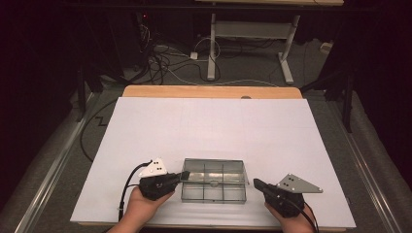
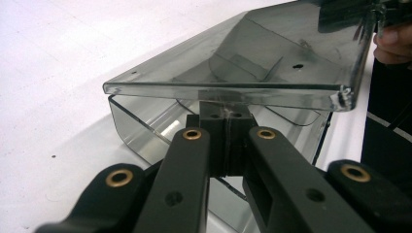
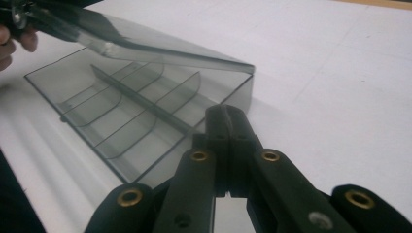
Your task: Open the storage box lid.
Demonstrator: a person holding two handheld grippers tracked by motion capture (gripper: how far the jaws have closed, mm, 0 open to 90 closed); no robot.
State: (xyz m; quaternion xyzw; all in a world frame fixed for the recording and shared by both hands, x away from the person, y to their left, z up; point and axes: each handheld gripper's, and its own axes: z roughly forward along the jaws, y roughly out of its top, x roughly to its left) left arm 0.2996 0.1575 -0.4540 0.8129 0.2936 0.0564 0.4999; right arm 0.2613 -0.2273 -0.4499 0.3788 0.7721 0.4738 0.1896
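Observation:
A clear smoky plastic compartment box [image 1: 214, 193] lies near the front of the white sheet, its lid [image 1: 214, 170] partly raised. My left gripper [image 1: 181, 176] is shut, its tips at the box's left end. In the left gripper view those tips [image 2: 226, 115] sit right under the lid's [image 2: 252, 58] lifted edge, above the box [image 2: 141, 131]. My right gripper [image 1: 255, 183] is shut with nothing in it, just off the box's right end. In the right gripper view its tips [image 3: 226, 114] stand before the box's [image 3: 121, 121] near corner, with curved dividers under the tilted lid [image 3: 145, 46].
The white sheet [image 1: 209, 126] covers a wooden table [image 1: 209, 91], with wide bare room behind and beside the box. Beyond the table, a desk frame [image 1: 212, 48] and cables [image 1: 165, 63] stand on the dark floor. A hand [image 3: 9, 43] holds the left gripper.

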